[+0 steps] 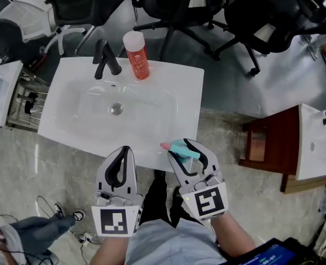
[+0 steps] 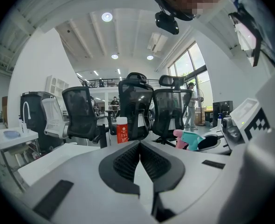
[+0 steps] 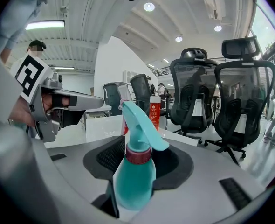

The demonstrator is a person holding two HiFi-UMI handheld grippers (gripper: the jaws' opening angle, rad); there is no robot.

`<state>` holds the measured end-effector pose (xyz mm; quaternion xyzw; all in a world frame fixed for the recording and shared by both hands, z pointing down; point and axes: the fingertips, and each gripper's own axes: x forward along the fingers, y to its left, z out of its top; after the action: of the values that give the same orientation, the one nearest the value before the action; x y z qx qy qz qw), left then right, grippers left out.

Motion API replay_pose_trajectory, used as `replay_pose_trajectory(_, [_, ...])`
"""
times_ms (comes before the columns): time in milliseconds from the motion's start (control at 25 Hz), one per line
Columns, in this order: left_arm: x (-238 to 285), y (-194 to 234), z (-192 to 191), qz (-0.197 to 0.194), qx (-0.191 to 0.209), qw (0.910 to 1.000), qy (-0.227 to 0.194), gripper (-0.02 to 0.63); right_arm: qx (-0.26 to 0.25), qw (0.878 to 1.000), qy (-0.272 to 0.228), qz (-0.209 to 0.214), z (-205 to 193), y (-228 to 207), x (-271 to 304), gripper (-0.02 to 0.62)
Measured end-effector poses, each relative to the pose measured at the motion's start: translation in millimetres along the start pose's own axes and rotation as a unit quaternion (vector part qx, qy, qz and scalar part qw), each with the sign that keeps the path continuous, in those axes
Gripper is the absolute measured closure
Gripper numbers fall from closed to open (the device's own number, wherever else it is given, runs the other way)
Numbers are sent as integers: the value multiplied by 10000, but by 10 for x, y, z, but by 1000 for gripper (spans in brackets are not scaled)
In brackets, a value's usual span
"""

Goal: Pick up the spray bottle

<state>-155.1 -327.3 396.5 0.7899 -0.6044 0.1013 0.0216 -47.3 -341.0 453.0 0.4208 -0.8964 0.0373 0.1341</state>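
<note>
Holding my right gripper (image 1: pixel 183 151) at the front edge of the white sink (image 1: pixel 69 101), toward its right front corner, I have the spray bottle (image 1: pixel 177 147) standing between the two jaws. In the right gripper view the teal spray bottle (image 3: pixel 134 171) fills the gap upright, dark red collar at the neck and trigger head above, and the ribbed pads (image 3: pixel 110 157) sit against its body on either side, so I read the jaws as clamped on it. From the head view I see mostly the top of the bottle, the pink nozzle pointing left along the front edge and the teal head between my fingers. I cannot tell whether its base rests on the sink or is off it. My left gripper (image 1: pixel 123 150) hangs just beside the right one, also over the front edge, nearer the middle; in the left gripper view its jaws (image 2: pixel 138 146) stand together with nothing between them. At the back edge of the sink a black faucet (image 1: pixel 105 59) rises near the middle, and a red bottle (image 1: pixel 136 54) with a white cap stands just to its right, well apart from both grippers. Black office chairs (image 1: pixel 174 4) stand on the floor beyond the back edge.
</note>
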Motion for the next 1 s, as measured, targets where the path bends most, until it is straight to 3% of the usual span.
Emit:
replay_pose_trajectory(160, [-18,11,0,-15,129,9999,-10,590,-21,10000,-28,-9,23,5,-9,417])
replay_pose_trajectory(320, [-17,3,44,30,-79,9999,-85,590,-40,10000,-68,-20,43,3,-14,430])
replay_pose_trajectory(440, [-37,7,55,17,102,9999,-97,591,-63,9999,-74,-25,56,4,-29,431])
replay_pose_trajectory(600, [-50,-22,111,52,-84,9998,-161,589,-92,9999,-135,-32,104,0,-61,433])
replay_pose_trajectory(1000, [-136,-83,294,45,-58,9992,-384,591,-139,9988,-469,-102,363,-19,-194,433])
